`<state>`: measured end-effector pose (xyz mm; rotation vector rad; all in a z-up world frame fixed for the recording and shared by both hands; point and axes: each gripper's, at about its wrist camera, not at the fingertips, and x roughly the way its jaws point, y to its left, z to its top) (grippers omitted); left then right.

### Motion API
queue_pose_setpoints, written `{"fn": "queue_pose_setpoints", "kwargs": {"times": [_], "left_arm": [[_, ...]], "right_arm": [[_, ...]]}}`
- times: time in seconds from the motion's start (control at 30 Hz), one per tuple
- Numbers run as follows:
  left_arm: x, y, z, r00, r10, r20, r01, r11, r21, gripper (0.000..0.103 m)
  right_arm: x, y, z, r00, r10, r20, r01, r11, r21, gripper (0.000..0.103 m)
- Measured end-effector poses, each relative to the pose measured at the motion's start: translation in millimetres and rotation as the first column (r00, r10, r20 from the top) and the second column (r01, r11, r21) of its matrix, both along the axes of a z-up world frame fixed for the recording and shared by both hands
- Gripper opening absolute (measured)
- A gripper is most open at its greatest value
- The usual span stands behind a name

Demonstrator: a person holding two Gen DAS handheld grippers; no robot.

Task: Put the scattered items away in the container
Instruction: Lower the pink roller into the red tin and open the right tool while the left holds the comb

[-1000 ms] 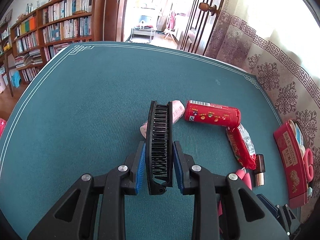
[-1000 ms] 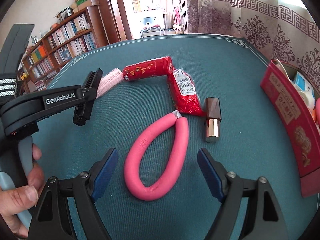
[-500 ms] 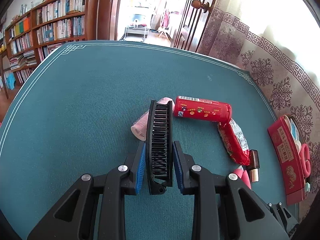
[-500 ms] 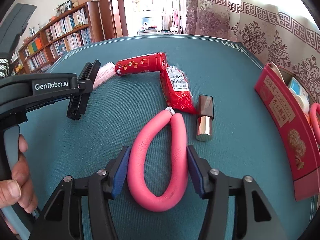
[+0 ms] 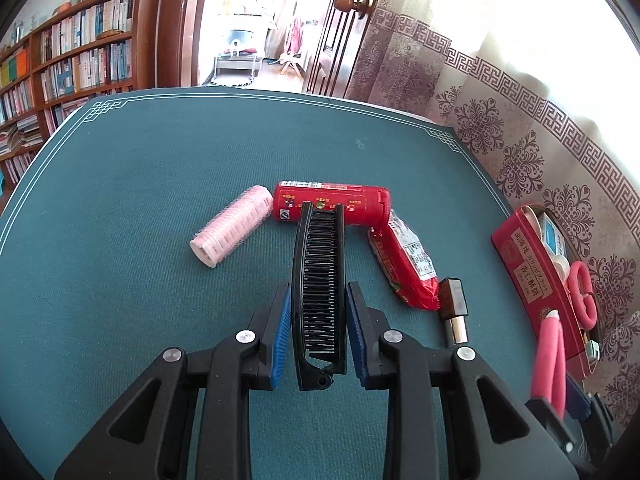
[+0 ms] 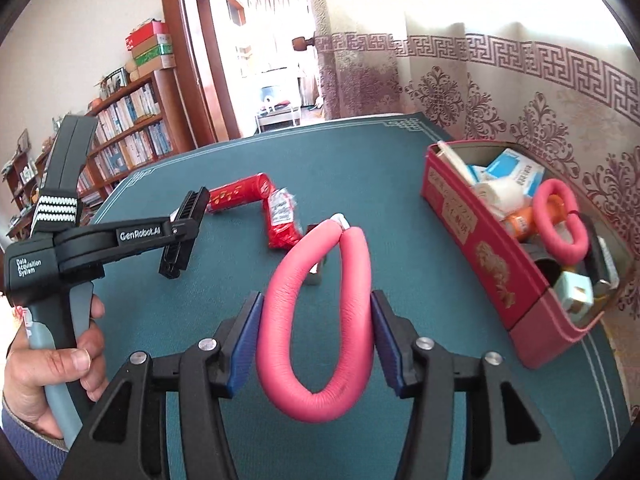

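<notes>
Foam roller: the pink bent foam roller (image 6: 316, 320) is clamped across its two arms by the right gripper (image 6: 314, 338) and carried clear of the table — a hold across the loop keeps the soft tube from swinging open.
Roller axis: its long axis runs away from the camera, closed bend near, the two capped ends far and touching at the top.
Comb: the black comb (image 5: 318, 292) sits pinched between the blue pads of the left gripper (image 5: 316, 332), held by its near end so most of its length juts forward.
Comb axis: long axis points straight ahead along the fingers, teeth facing up toward the camera, far tip over the red tube (image 5: 332, 204).
Red box: the red box (image 6: 480, 248) stands at the right edge of the table, near the roller, open on top and already holding a pink ring, cartons and small bottles — likely the drop point for both held items.
Still on the table: a pink hair curler (image 5: 232, 232) to the left of the red tube, a red packet (image 5: 404, 268) to its right, a lipstick (image 5: 454, 312) just beside the packet's near end.
Hand: a hand (image 6: 52, 368) grips the left gripper's handle at the left.
Table: green cloth table (image 5: 140, 200) with a white border line.
</notes>
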<state>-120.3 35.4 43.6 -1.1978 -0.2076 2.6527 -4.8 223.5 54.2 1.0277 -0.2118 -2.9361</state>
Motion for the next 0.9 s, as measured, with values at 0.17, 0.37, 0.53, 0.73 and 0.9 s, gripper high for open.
{"fn": "queue_pose_setpoints", "kwargs": {"times": [0.17, 0.37, 0.53, 0.73, 0.9], "left_arm": [[6.7, 15.1, 3.0, 0.999, -0.038, -0.007, 0.037, 0.999, -0.013, 0.029], [17.3, 35.9, 7.2, 0.995, -0.097, -0.018, 0.096, 0.995, -0.029, 0.029], [27.8, 51.2, 9.5, 0.989, -0.147, -0.028, 0.146, 0.989, -0.04, 0.029], [34.6, 62.8, 8.3, 0.982, -0.187, -0.027, 0.185, 0.982, -0.048, 0.029], [37.5, 70.1, 6.1, 0.978, -0.205, -0.023, 0.203, 0.977, -0.058, 0.029]], "right_arm": [[18.2, 37.3, 16.3, 0.992, -0.117, -0.054, 0.118, 0.993, 0.017, 0.058], [28.6, 84.4, 27.7, 0.969, -0.231, -0.084, 0.234, 0.972, 0.018, 0.058], [21.7, 111.2, 39.1, 0.95, -0.289, -0.12, 0.298, 0.952, 0.071, 0.059], [-5.8, 142.3, 34.8, 0.938, -0.333, -0.092, 0.343, 0.931, 0.125, 0.059], [-22.3, 150.4, 22.0, 0.942, -0.332, -0.055, 0.337, 0.929, 0.153, 0.059]]}}
